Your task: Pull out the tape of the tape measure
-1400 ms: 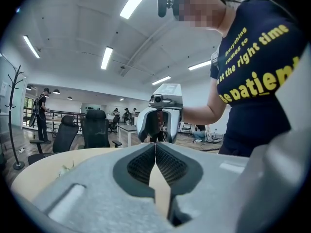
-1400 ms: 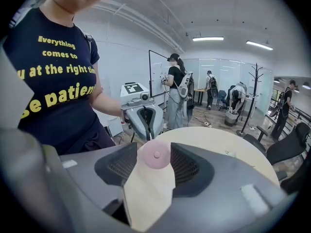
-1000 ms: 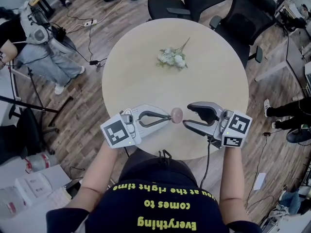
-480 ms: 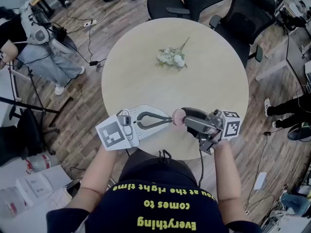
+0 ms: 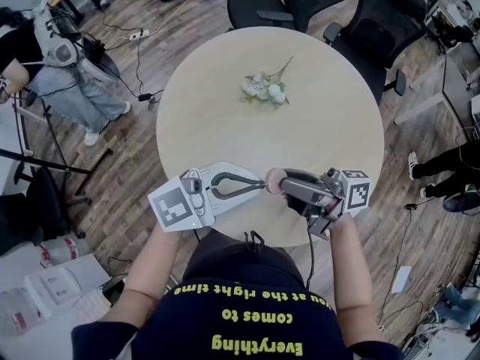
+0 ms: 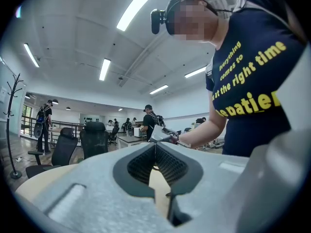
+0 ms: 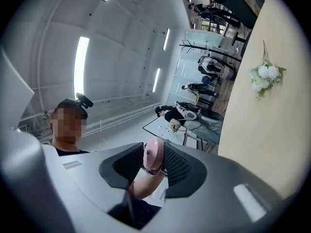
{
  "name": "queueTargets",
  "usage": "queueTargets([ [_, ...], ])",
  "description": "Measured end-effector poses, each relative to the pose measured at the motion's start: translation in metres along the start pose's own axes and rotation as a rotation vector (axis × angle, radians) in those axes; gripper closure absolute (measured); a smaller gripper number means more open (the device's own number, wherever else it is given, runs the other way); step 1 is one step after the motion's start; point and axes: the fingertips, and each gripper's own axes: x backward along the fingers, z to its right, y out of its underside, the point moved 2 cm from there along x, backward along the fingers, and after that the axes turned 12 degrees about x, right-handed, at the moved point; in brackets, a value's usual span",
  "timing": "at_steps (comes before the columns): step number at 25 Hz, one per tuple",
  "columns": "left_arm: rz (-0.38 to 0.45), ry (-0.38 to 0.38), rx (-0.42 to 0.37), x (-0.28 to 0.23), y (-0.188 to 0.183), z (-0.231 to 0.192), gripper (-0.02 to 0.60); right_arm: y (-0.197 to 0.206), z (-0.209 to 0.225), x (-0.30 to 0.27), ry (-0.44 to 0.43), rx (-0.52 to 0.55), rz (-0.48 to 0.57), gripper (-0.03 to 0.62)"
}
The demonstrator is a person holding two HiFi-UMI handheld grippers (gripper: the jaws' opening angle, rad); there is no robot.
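Observation:
A small round pink tape measure (image 5: 274, 178) hangs above the near edge of the round table (image 5: 322, 118). My left gripper (image 5: 264, 187) is shut on a thin part at its left edge; which part is hidden. In the left gripper view the left gripper (image 6: 155, 147) has its pads together. My right gripper (image 5: 281, 183) comes in from the right, rolled onto its side. Its jaws have just been closing. In the right gripper view the pink tape measure (image 7: 152, 157) stands edge-on between the pads of the right gripper (image 7: 154, 149), which lie against its two faces. No tape shows.
A bunch of white artificial flowers (image 5: 265, 88) lies at the far middle of the table. Black office chairs (image 5: 300, 6) stand behind it. A person (image 5: 52, 73) and a stand with cables are on the floor at left.
The right gripper moved left up to the tape measure, rolled onto its side, and narrowed its jaws around the pink disc. The left gripper barely shifted and stayed shut.

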Motion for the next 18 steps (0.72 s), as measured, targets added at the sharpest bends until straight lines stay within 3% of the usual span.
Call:
queueTargets([
  [18,-0.044,-0.014,0.006,0.007,0.012,-0.002,0.574,0.013,0.007,-0.005,0.07,-0.072,-0.094,0.444],
])
